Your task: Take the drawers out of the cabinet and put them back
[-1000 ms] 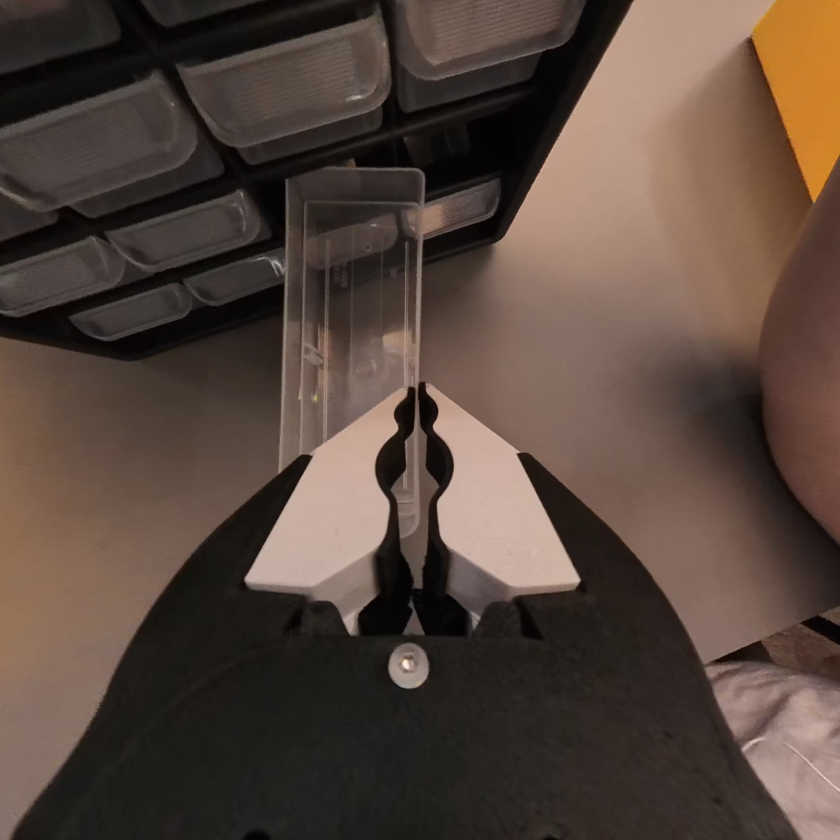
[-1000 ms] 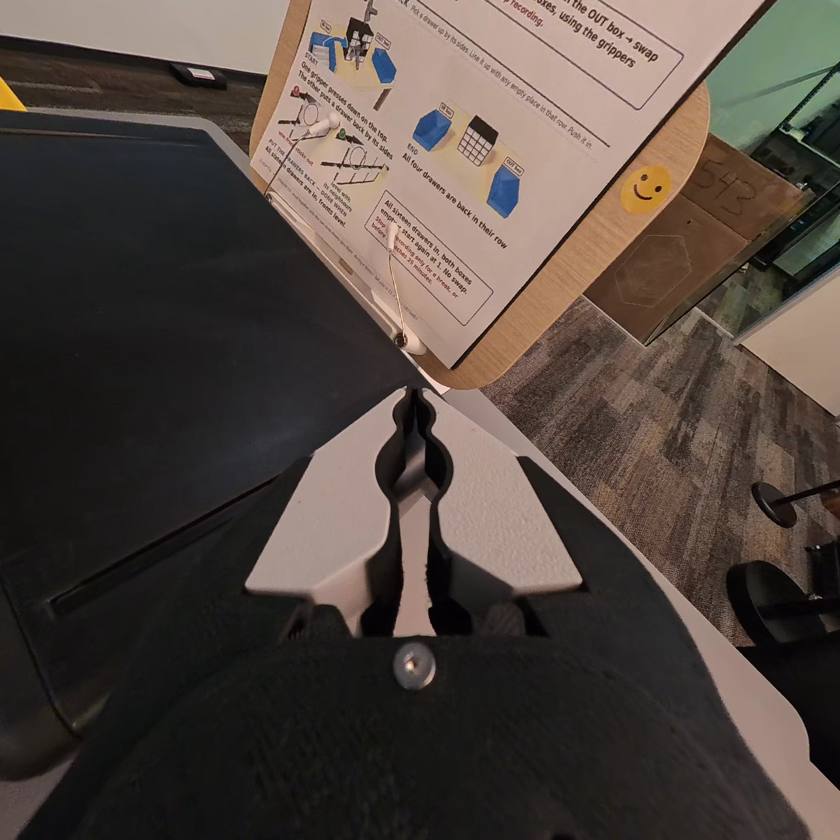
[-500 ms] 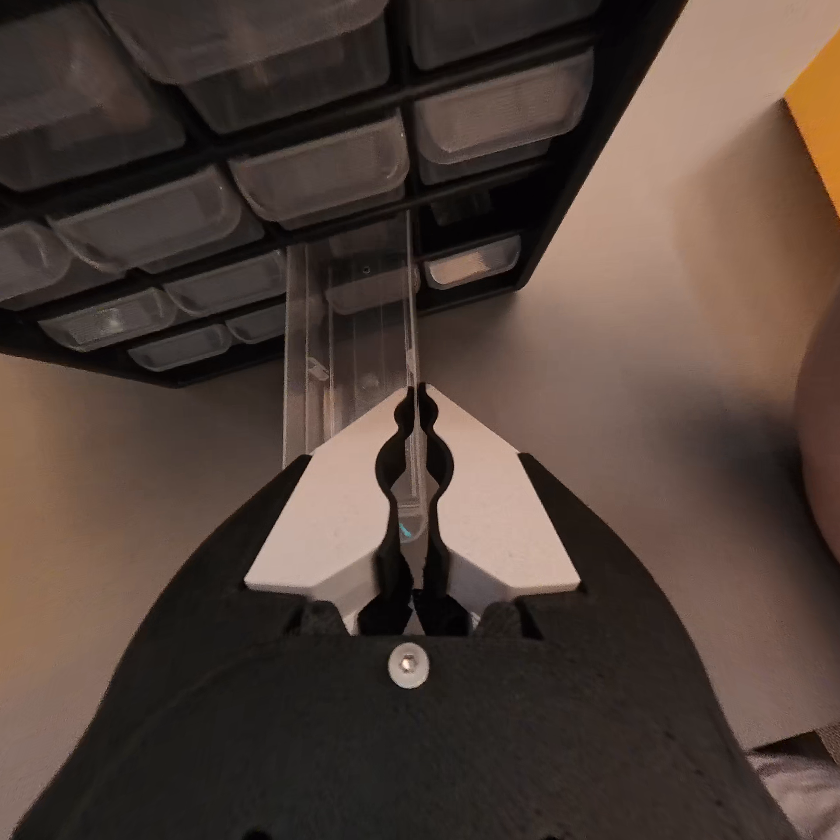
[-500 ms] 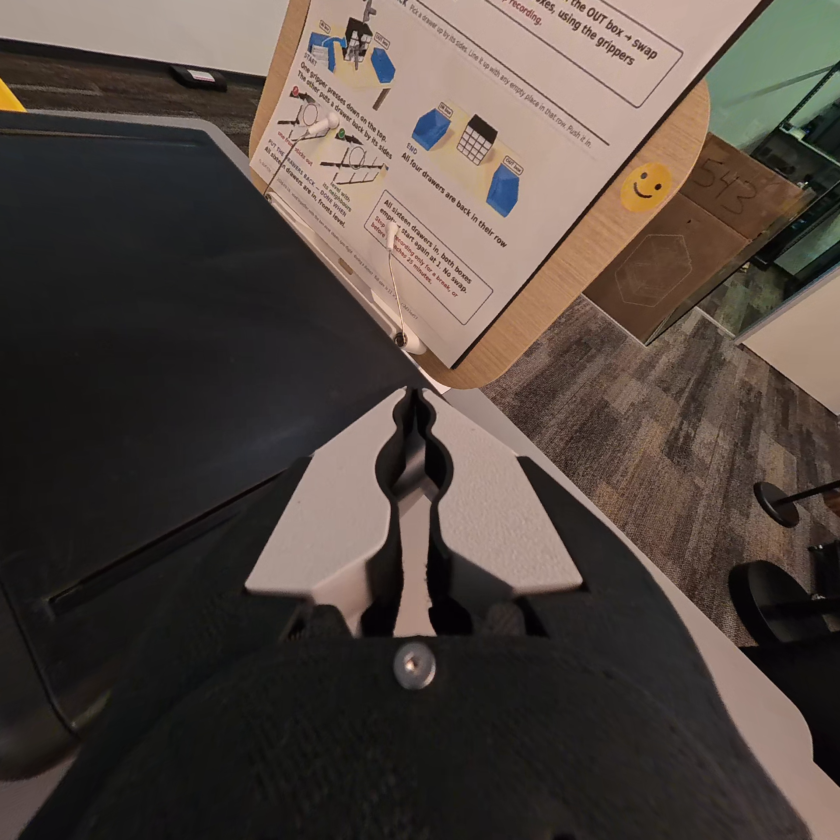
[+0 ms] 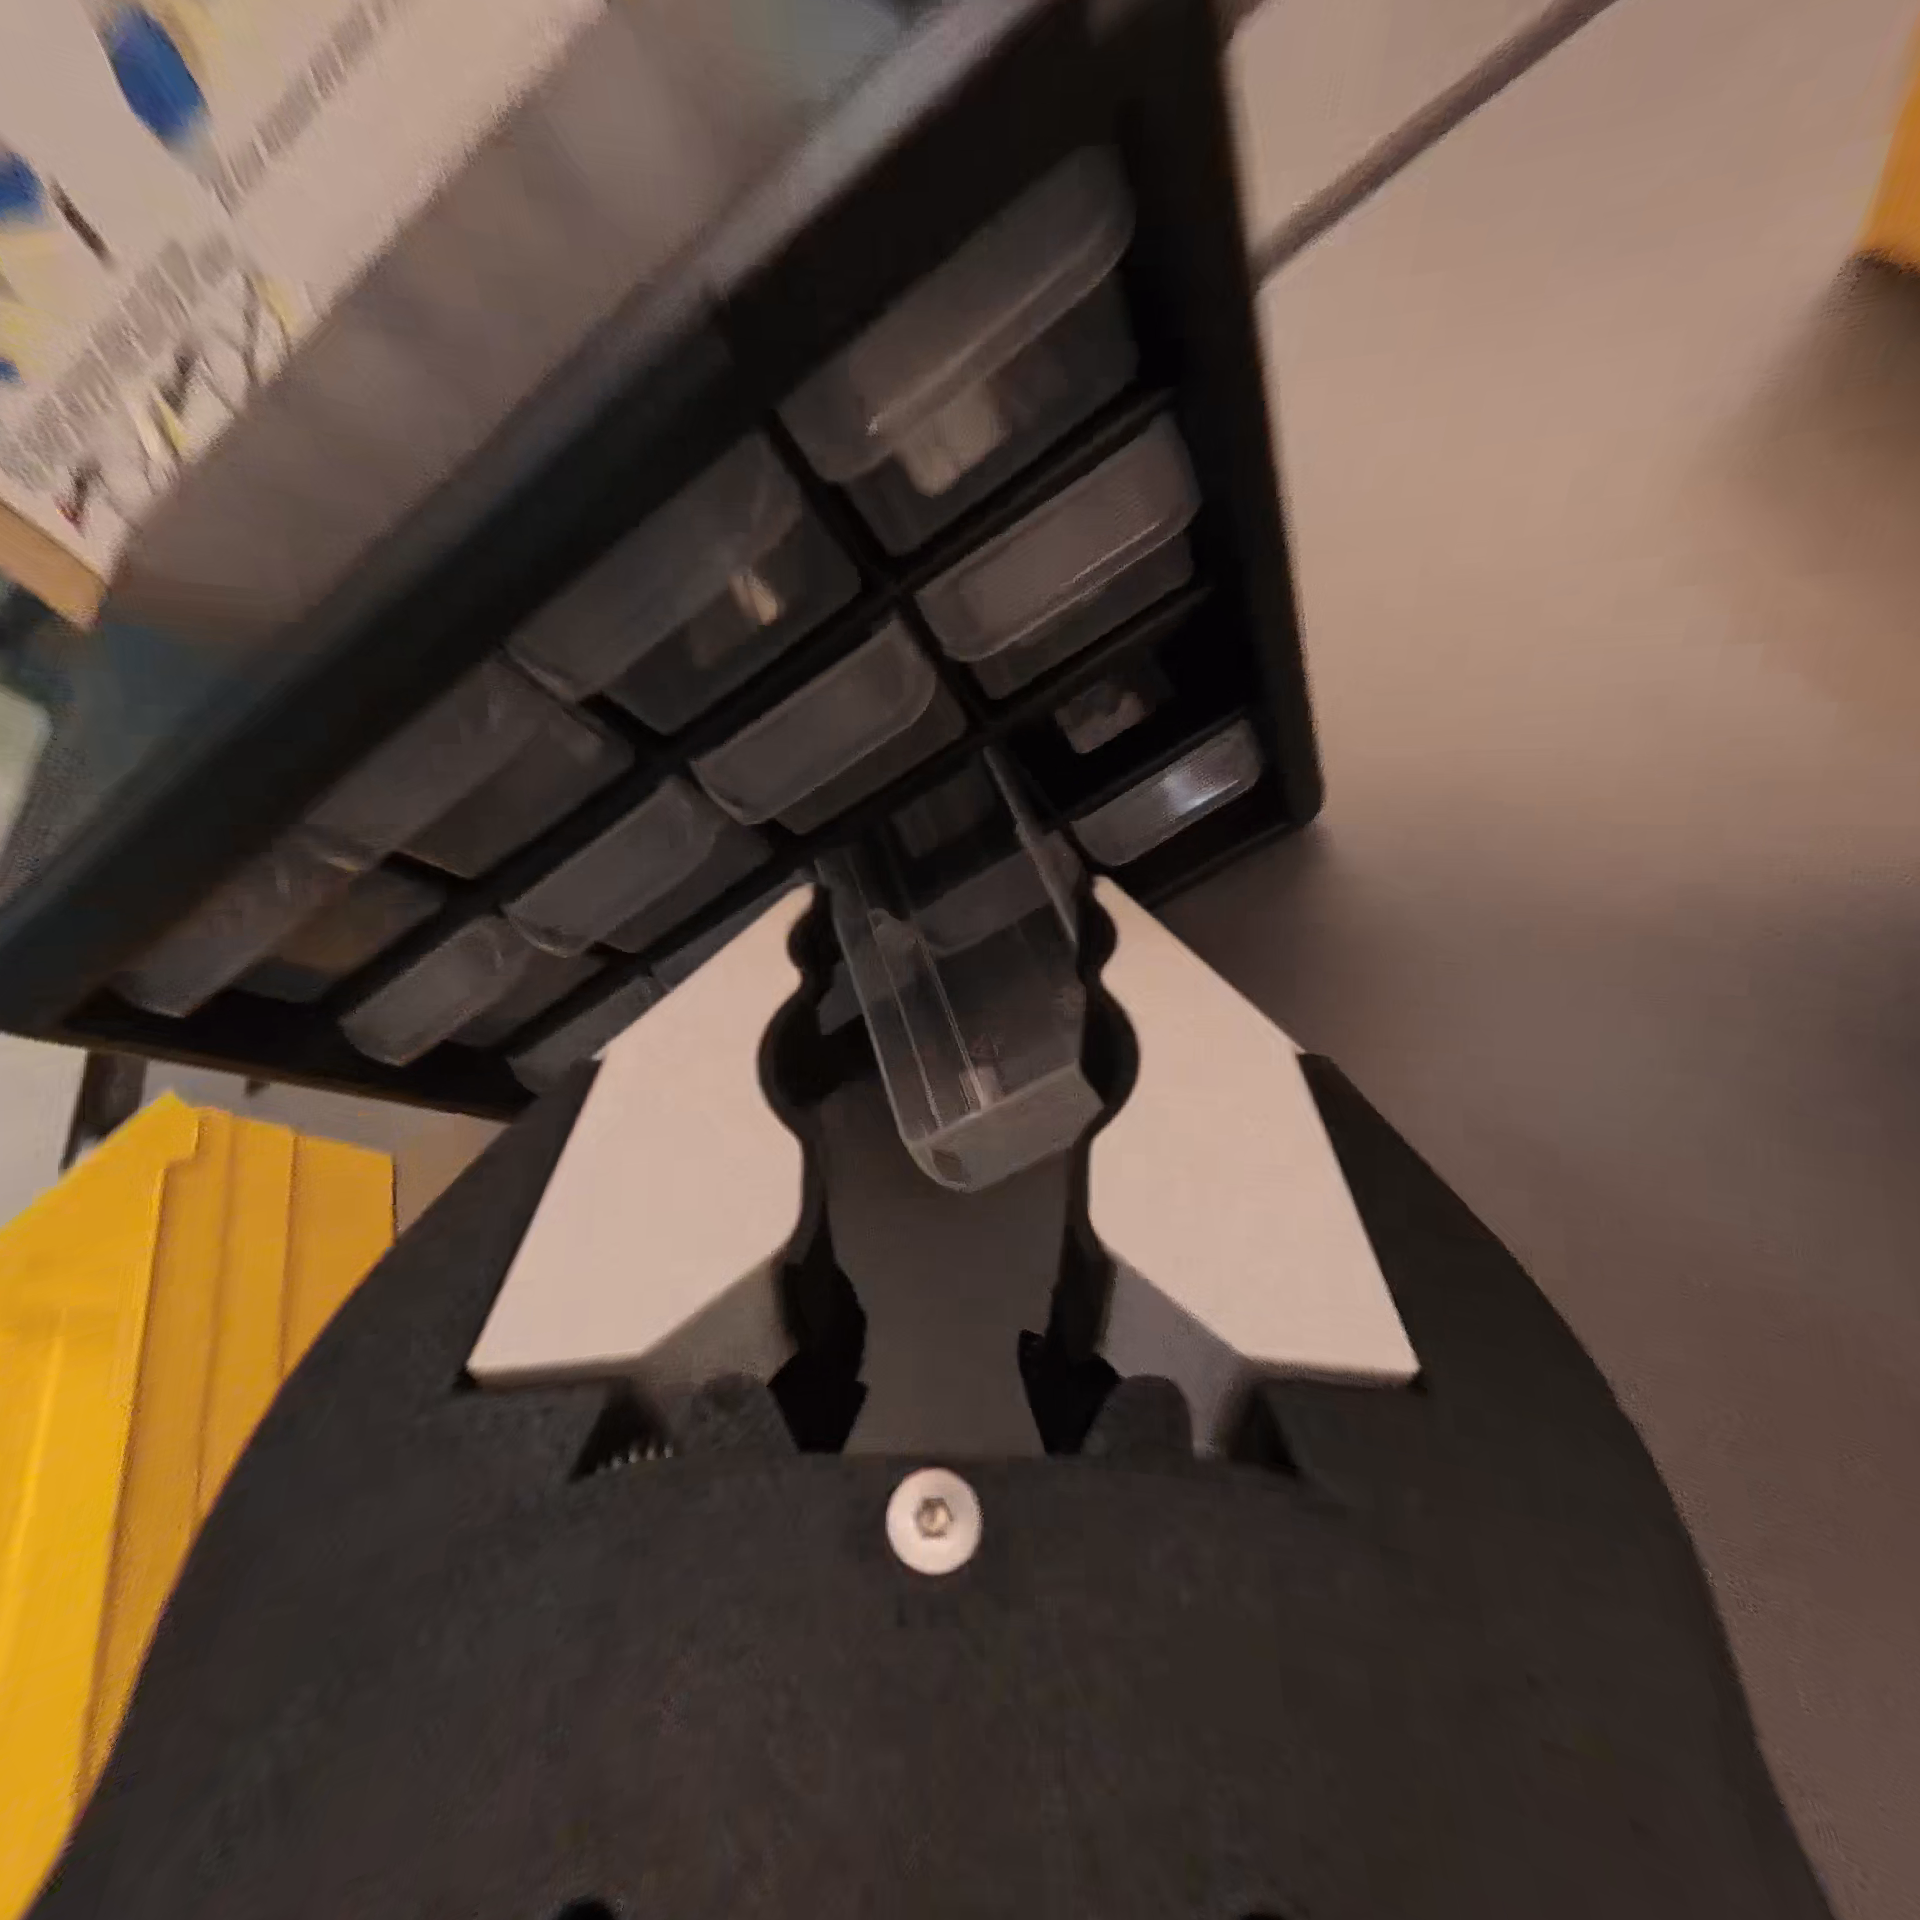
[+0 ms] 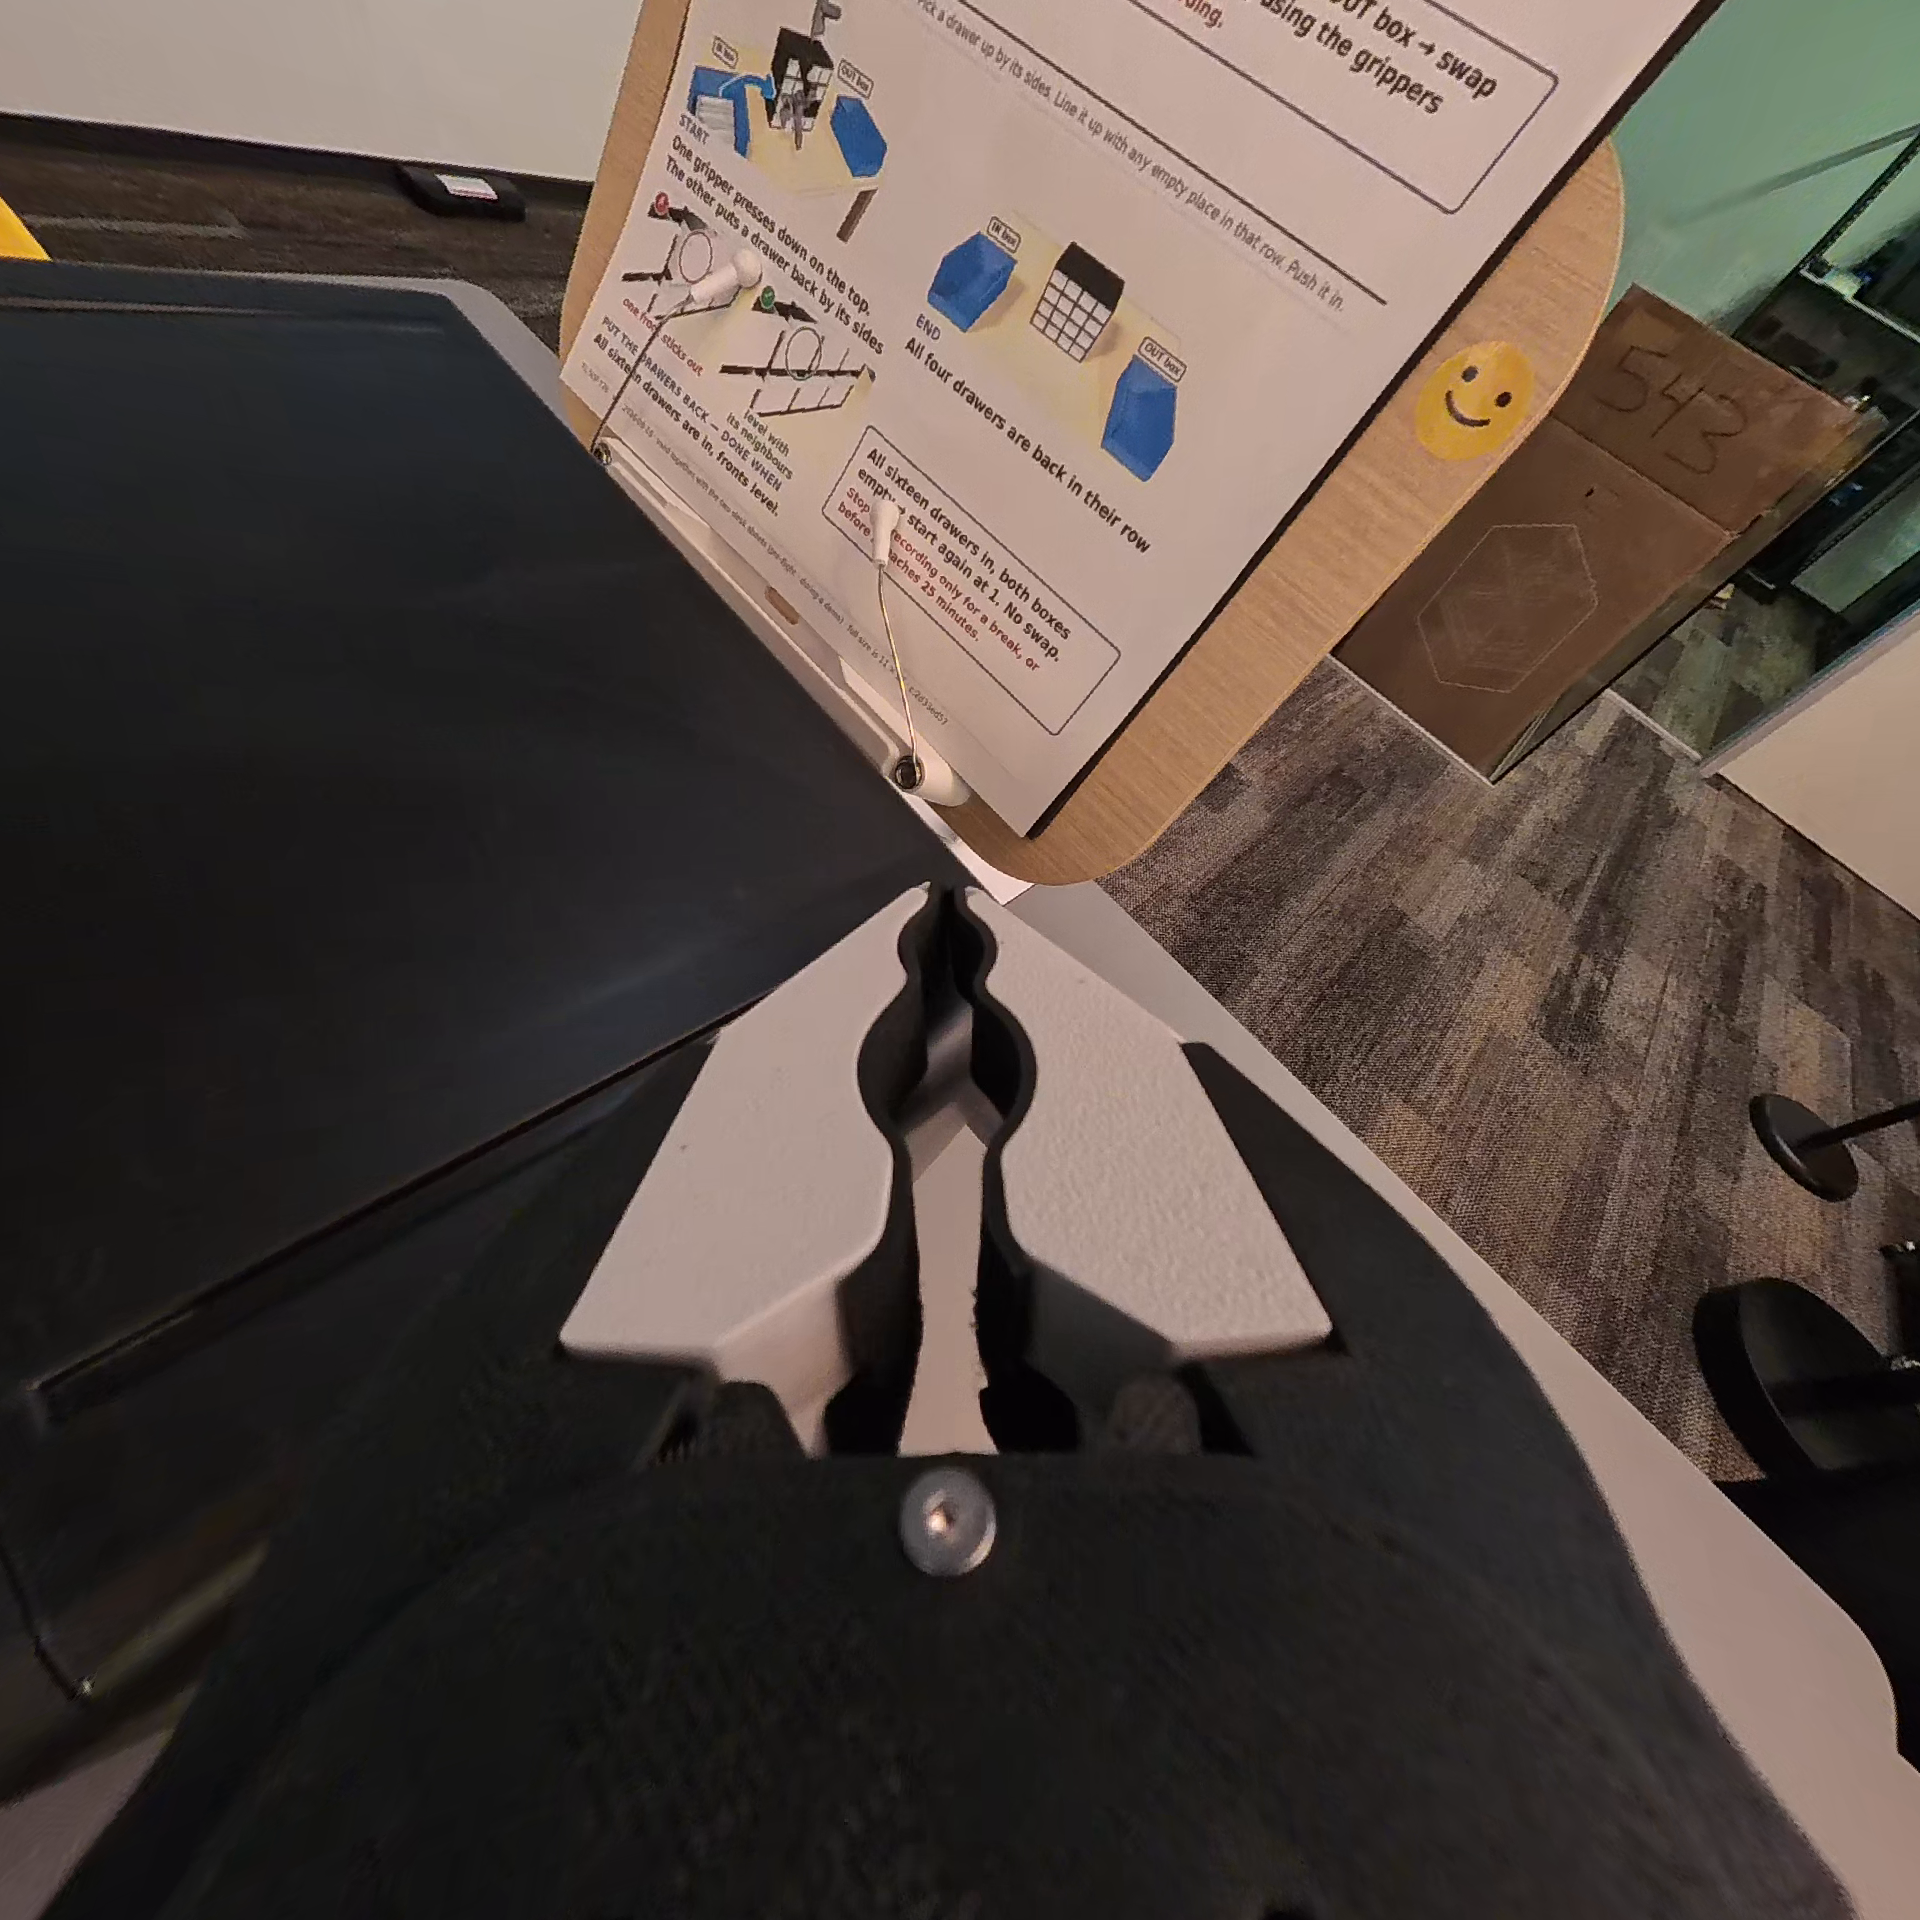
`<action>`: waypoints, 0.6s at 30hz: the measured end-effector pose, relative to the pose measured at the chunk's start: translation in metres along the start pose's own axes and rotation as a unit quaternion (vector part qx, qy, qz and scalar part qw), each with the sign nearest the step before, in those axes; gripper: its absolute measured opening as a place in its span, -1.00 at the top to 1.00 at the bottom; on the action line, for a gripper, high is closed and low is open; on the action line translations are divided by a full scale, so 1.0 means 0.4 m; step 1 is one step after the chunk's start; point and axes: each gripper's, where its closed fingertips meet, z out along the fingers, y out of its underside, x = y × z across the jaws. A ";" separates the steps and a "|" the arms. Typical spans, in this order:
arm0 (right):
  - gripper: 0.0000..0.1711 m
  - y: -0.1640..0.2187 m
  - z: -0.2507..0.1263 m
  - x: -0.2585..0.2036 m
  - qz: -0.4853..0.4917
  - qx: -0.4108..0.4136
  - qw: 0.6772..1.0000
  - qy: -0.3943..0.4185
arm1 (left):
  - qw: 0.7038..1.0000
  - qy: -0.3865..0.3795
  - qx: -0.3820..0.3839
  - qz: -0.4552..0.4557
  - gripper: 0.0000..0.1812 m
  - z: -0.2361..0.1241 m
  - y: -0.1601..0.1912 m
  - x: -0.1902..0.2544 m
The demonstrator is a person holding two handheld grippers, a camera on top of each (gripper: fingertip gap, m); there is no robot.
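The black cabinet (image 5: 1262, 499) holds several clear drawers and fills the upper left wrist view, blurred. One clear drawer (image 5: 977, 1060) sticks out of a lower-row slot, tilted. My left gripper (image 5: 951, 914) is open, and the drawer's front end lies between its fingers (image 5: 675, 1143). A slot (image 5: 1112, 707) in the right column looks empty. My right gripper (image 6: 940, 904) is shut and empty. It lies on the cabinet's flat black top (image 6: 364, 727), with its tips at the top's far corner.
A yellow bin (image 5: 156, 1351) stands left of the cabinet, and another yellow edge (image 5: 1901, 156) shows at the far right. An instruction board (image 6: 1039, 312) stands behind the cabinet. The grey table (image 6: 1662, 1558) ends to the right, above carpet floor. The left gripper's tips are roughly 20 cm from the right gripper's.
My left gripper has opened off the drawer's side wall and swung round to face the cabinet front. The drawer now sits partly in its slot. The right gripper has not moved.
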 end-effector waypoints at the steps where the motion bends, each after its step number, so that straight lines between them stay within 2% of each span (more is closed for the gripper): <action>1: 1.00 0.000 0.000 0.000 0.001 0.000 1.000 0.000 | 0.999 0.030 0.036 0.006 0.44 -0.031 -0.013 0.019; 3: 1.00 0.000 0.000 0.000 0.002 0.000 1.000 -0.001 | 0.992 0.086 0.083 0.030 0.55 -0.080 -0.012 0.062; 4: 1.00 0.000 0.000 0.000 0.003 0.001 1.000 -0.002 | 0.991 0.088 0.091 0.054 0.60 -0.090 0.004 0.069; 9: 1.00 0.000 0.001 0.000 0.006 0.003 1.000 -0.004 | 0.982 0.046 0.053 0.174 0.69 -0.041 0.119 0.071; 13: 1.00 0.001 0.001 0.002 -0.001 -0.001 1.000 0.005 | 0.972 0.007 0.083 0.219 0.98 -0.014 0.125 0.062; 18: 1.00 0.000 0.002 0.002 -0.002 -0.002 1.000 0.005 | 0.974 0.001 0.084 0.208 1.00 0.033 0.102 0.038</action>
